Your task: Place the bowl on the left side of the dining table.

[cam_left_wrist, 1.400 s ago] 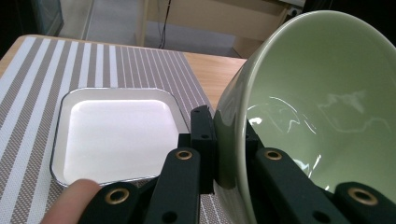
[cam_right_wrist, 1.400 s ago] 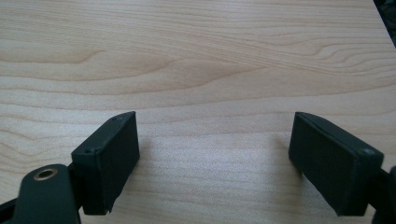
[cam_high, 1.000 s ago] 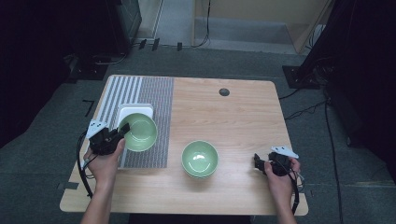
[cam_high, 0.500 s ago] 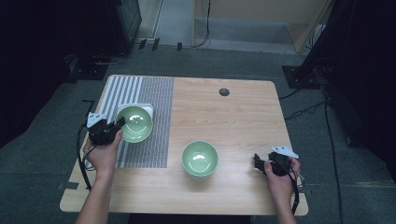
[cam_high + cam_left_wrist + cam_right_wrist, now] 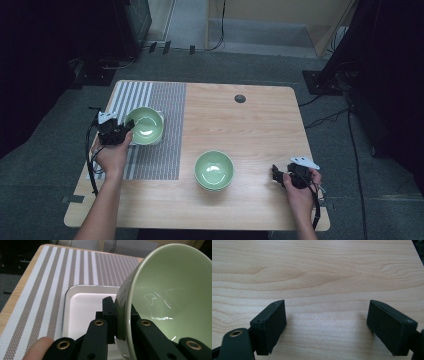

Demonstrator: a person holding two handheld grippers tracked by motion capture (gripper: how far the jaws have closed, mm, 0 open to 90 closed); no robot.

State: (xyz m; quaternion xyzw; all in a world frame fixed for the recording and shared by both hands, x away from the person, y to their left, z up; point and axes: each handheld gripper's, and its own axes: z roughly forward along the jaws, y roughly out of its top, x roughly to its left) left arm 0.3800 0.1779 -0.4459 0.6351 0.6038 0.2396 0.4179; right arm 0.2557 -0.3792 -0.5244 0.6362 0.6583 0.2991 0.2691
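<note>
My left gripper (image 5: 122, 134) is shut on the rim of a green bowl (image 5: 144, 125), holding it tilted over a white square tray (image 5: 159, 140) on the striped mat. In the left gripper view the bowl (image 5: 172, 297) fills the right half, its rim pinched between the black jaws of my left gripper (image 5: 122, 322), with the tray (image 5: 82, 305) below. A second green bowl (image 5: 214, 169) stands on the bare wood at mid table. My right gripper (image 5: 276, 175) rests low at the table's front right, open, with only wood between its fingers (image 5: 269, 325).
A grey and white striped mat (image 5: 155, 125) covers the table's left part. A small dark round hole (image 5: 240, 98) sits near the far edge. The wooden table (image 5: 250, 130) ends close behind my right hand at the front edge.
My left gripper has carried the green bowl further left and slightly away, over the white tray. The right gripper and the middle bowl have stayed still.
</note>
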